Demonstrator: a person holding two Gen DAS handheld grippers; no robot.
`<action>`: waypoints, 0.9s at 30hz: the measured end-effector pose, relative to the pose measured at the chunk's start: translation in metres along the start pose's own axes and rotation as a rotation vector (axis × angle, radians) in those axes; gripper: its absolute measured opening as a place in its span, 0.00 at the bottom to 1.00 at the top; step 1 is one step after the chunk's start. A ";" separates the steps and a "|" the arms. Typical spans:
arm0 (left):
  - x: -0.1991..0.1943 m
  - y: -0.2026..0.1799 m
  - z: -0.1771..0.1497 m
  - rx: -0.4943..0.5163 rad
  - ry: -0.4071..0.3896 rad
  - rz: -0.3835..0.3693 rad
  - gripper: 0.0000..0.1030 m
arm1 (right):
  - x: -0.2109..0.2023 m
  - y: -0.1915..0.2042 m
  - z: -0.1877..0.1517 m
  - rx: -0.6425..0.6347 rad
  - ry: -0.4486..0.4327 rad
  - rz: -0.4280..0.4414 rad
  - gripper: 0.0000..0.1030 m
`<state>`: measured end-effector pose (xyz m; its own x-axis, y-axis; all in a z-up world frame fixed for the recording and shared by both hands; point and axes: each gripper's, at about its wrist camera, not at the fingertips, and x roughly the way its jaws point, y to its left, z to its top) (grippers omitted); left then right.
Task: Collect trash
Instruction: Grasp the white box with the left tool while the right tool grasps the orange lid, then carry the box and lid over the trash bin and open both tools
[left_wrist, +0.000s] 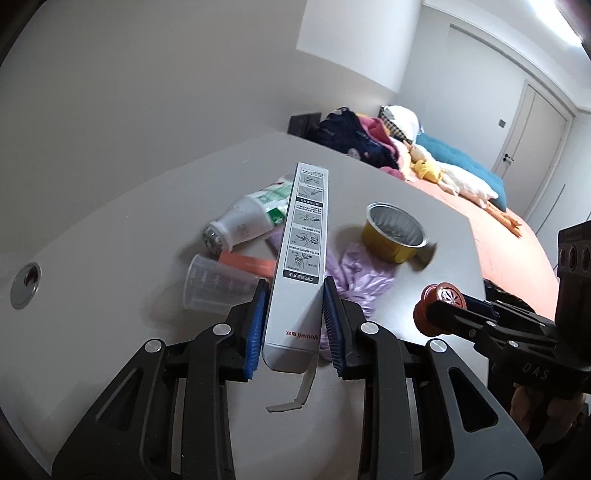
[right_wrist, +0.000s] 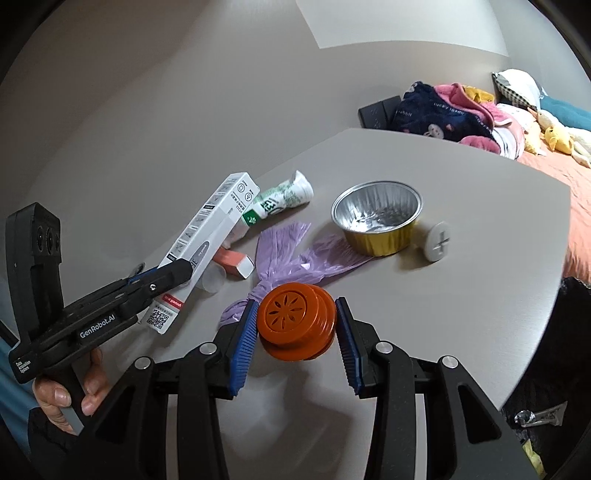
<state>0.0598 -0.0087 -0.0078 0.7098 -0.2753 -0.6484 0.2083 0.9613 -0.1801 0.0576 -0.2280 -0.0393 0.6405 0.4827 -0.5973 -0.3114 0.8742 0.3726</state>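
My left gripper (left_wrist: 295, 284) is shut on a long white carton (left_wrist: 301, 240), held tilted above the grey table (left_wrist: 369, 177); a torn flap hangs from its near end. My right gripper (right_wrist: 296, 302) is shut on an orange round vented lid (right_wrist: 295, 321), both blue pads against its rim. On the table behind lie a white bottle with a green label (right_wrist: 280, 201), a clear measuring cup (left_wrist: 218, 284), a small salmon box (right_wrist: 234, 262), a purple plastic bag (right_wrist: 291, 251), a gold foil cup (right_wrist: 376, 218) and a white cap (right_wrist: 437, 240).
A round metal cable port (left_wrist: 26, 280) sits in the table at the left. Past the table's far edge is a bed (left_wrist: 517, 258) with piled clothes (right_wrist: 443, 114) and plush toys. A hand (right_wrist: 55, 402) grips the left tool's handle.
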 end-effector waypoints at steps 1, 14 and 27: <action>-0.001 -0.003 0.000 0.003 -0.001 0.001 0.28 | -0.003 -0.001 0.001 0.001 -0.005 -0.002 0.42; -0.018 -0.050 -0.005 0.033 -0.023 -0.025 0.28 | -0.053 -0.007 0.002 0.004 -0.065 -0.017 0.42; -0.034 -0.103 -0.007 0.103 -0.044 -0.082 0.28 | -0.111 -0.022 -0.006 0.026 -0.139 -0.040 0.42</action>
<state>0.0094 -0.0980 0.0272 0.7160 -0.3551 -0.6011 0.3333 0.9304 -0.1526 -0.0106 -0.3000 0.0148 0.7440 0.4337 -0.5083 -0.2664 0.8902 0.3695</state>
